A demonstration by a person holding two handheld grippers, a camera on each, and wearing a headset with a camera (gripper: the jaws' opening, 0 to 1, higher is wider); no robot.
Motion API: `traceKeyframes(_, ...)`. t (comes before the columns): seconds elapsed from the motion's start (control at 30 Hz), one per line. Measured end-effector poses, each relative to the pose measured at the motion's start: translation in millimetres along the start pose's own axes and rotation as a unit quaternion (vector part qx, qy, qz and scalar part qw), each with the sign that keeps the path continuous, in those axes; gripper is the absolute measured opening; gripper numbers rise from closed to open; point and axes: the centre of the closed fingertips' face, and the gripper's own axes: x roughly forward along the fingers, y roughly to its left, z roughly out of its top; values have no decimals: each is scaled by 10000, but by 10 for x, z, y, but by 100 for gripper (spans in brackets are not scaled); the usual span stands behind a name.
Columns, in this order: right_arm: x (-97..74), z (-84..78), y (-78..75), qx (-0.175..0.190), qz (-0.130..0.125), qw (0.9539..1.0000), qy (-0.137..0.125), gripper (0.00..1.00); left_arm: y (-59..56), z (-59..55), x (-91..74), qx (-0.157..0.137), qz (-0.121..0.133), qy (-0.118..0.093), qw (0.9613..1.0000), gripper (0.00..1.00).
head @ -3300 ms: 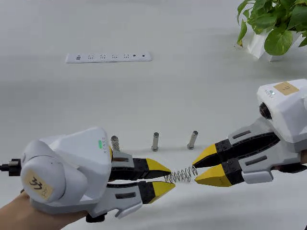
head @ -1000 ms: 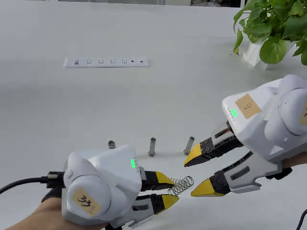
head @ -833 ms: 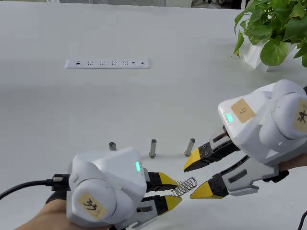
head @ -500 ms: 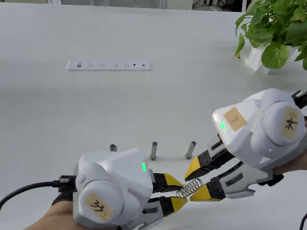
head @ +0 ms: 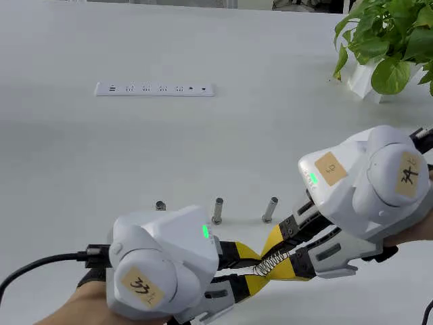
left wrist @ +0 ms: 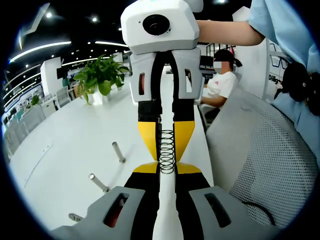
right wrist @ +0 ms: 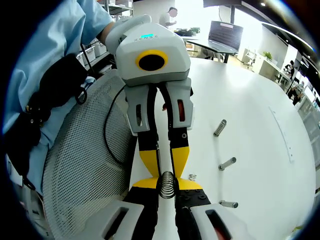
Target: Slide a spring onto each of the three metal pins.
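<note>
Head view had the left gripper [head: 252, 268] and right gripper [head: 277, 254] tip to tip over the white table [head: 203, 149], both pinching one spring [head: 270, 261] between them, three metal pins [head: 218, 210] standing just behind. Left gripper view showed its own jaws squeezed on the spring's near end and the right's yellow tips clamped on the far end. Right gripper view was the mirror of that, plus the far pin [right wrist: 220, 127] already wearing its own coil.

Covered and cropped
The left gripper [head: 256, 269] hides most of the 9 o'clock pin [head: 160, 205]; jaws cover both ends of the spring [head: 270, 261]; potted plant [head: 385, 40] cropped at 1 o'clock.
</note>
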Motion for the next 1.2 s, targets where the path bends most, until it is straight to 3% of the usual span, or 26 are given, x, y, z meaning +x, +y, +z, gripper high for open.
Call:
traceKeyframes(0.8, -7, 47, 7, -17, -18, 10000, -20, 7, 4, 6, -34, -257, 119, -210, 9994, 7)
traceKeyframes(0.97, 5, 44, -12, -130, -51, 9999, 17, 7, 58, -5, -91, -507, 307, -352, 9976, 10)
traceKeyframes(1.2, 48, 26, -5, -192, 0, 9998, 101, 7, 211, -121, -235, -869, 753, -414, 9925, 23)
